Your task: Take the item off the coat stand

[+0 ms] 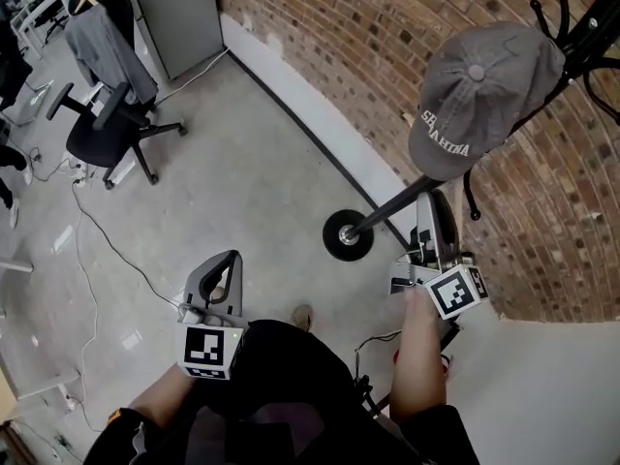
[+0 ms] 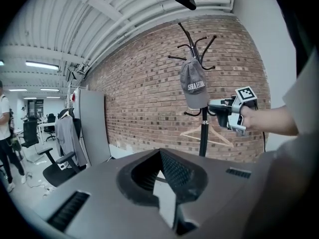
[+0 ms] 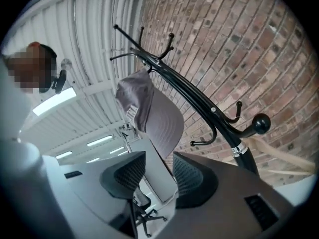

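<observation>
A grey cap (image 1: 480, 95) with white lettering hangs on a top hook of the black coat stand (image 1: 397, 206), in front of the brick wall. My right gripper (image 1: 438, 201) is raised beside the stand's pole, below the cap. In the right gripper view its jaws (image 3: 158, 168) stand open, and the cap's brim (image 3: 149, 113) comes down just above the gap without touching either pad. My left gripper (image 1: 231, 260) is held low near my body, its jaws (image 2: 160, 156) shut and empty. From there the cap (image 2: 193, 86) and the right gripper (image 2: 214, 107) show ahead.
The stand's round base (image 1: 347, 235) rests on the concrete floor by the wall. A wooden hanger (image 2: 207, 133) hangs low on the stand. An office chair (image 1: 107, 134), a grey garment (image 1: 107, 46), a grey cabinet (image 1: 179, 13) and floor cables (image 1: 107, 250) lie to the left.
</observation>
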Action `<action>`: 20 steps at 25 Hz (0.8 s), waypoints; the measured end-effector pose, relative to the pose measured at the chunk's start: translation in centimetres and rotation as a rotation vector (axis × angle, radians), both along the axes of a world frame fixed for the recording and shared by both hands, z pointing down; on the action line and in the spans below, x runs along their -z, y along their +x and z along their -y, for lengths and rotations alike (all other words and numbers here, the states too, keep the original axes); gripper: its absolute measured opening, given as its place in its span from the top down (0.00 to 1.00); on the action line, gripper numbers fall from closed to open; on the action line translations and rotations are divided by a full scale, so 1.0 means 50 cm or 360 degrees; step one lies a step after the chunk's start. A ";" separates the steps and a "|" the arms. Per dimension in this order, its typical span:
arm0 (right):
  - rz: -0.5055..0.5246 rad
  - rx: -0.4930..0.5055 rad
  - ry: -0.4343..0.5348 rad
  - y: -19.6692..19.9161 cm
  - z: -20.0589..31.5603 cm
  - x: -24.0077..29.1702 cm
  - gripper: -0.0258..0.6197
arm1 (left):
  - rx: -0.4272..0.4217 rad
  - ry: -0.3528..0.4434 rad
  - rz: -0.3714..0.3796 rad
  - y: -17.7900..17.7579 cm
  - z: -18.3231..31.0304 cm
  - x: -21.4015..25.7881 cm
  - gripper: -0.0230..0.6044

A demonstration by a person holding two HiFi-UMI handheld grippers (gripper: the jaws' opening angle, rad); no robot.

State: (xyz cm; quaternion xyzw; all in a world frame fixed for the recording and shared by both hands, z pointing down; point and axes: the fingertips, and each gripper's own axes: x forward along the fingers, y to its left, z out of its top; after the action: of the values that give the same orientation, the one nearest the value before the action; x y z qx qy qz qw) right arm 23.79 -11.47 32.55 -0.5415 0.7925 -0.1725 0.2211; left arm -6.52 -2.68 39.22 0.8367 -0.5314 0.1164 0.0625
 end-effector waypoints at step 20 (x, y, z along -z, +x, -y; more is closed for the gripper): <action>0.0305 0.0098 0.0157 0.074 0.073 0.007 0.70 | -0.0030 -0.0015 0.0097 0.012 -0.005 0.001 0.92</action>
State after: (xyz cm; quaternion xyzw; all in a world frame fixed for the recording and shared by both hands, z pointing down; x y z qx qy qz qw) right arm 27.49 -15.10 32.22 -0.4863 0.7916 -0.1911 0.3169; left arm -5.91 -2.42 39.16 0.8375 -0.5246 0.1449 0.0491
